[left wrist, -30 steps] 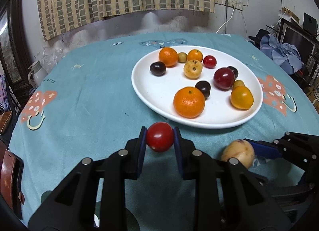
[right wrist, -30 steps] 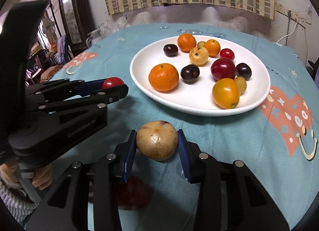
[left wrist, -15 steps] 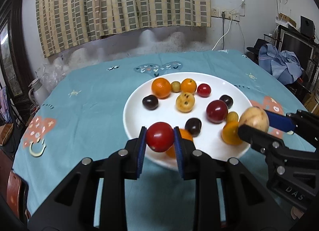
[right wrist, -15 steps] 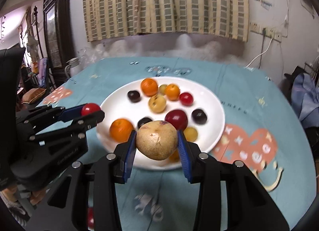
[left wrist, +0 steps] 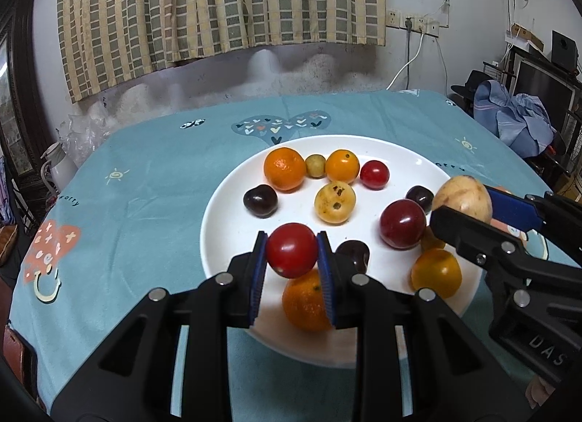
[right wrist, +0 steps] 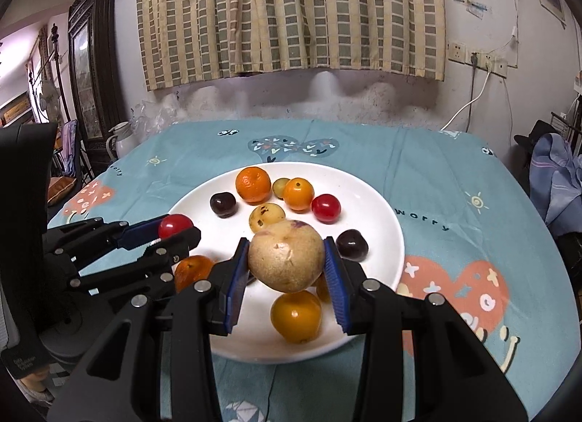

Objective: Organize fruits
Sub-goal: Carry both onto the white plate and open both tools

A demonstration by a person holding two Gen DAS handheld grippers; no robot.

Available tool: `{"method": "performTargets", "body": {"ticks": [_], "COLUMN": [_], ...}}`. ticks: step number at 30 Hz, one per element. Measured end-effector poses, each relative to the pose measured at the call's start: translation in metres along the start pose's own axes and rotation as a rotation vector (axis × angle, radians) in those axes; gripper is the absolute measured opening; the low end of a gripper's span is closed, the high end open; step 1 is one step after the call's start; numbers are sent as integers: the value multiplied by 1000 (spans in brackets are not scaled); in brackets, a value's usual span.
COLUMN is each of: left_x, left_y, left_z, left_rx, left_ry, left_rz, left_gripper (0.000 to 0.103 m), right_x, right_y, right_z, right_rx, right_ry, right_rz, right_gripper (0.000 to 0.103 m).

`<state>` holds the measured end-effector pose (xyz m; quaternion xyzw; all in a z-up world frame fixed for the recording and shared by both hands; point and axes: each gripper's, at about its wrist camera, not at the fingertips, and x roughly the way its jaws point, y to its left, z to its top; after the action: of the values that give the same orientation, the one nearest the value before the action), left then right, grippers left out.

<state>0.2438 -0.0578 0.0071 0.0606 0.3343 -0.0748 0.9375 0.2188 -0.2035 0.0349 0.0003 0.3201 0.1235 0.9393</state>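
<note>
A white plate (left wrist: 225,211) on the teal tablecloth holds several fruits: oranges, dark plums, red and yellow ones. My left gripper (left wrist: 292,256) is shut on a red tomato (left wrist: 291,255) and holds it above the plate's near left part, over an orange (left wrist: 305,307). My right gripper (right wrist: 286,263) is shut on a tan round fruit (right wrist: 286,262) and holds it above the plate's near middle, over a yellow fruit (right wrist: 296,316). The right gripper with the tan fruit (left wrist: 462,200) also shows in the left wrist view. The left gripper's tomato (right wrist: 174,225) shows in the right wrist view.
The plate (right wrist: 382,218) sits mid-table. A white jug (right wrist: 122,143) stands off the table's far left corner. Clothes lie on a chair (left wrist: 516,123) to the right. A wall and curtain (left wrist: 218,3) stand behind the table.
Both grippers rose from the tablecloth with their fruits and moved forward over the plate's near side. The fruits stayed gripped.
</note>
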Motion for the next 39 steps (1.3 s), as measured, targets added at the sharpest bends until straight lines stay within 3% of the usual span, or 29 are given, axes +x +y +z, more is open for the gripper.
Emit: {"method": "performTargets", "body": {"ticks": [7,13,18,19,21,24,32,39], "left_x": [21,37,57,58,59,58,38,-34], "left_y": [5,14,16,16,14,18,30,36], "left_z": [11,33,46,46,42,38,33,18], "left_rx": [-23,-37,-31,-26,-18,-38,-72,-62], "left_ry": [14,26,89,93,79,80,84,27], "left_rz": [-2,8,-2,0,24,17,23,53], "left_gripper": [28,28,29,31,65,68,68,69], "right_x": [19,31,63,72,87,95,58,-22], "right_y": [-5,-19,-42,-44,-43,-40,-39,-12], "right_z": [6,34,61,63,64,58,56,51], "right_rx": [14,42,129,133,123,104,124,63], "right_ry": [18,15,118,154,214,246,182,96], "right_rz": [-2,-18,3,10,18,-2,27,53], "right_gripper": [41,41,41,42,43,47,47,52]}}
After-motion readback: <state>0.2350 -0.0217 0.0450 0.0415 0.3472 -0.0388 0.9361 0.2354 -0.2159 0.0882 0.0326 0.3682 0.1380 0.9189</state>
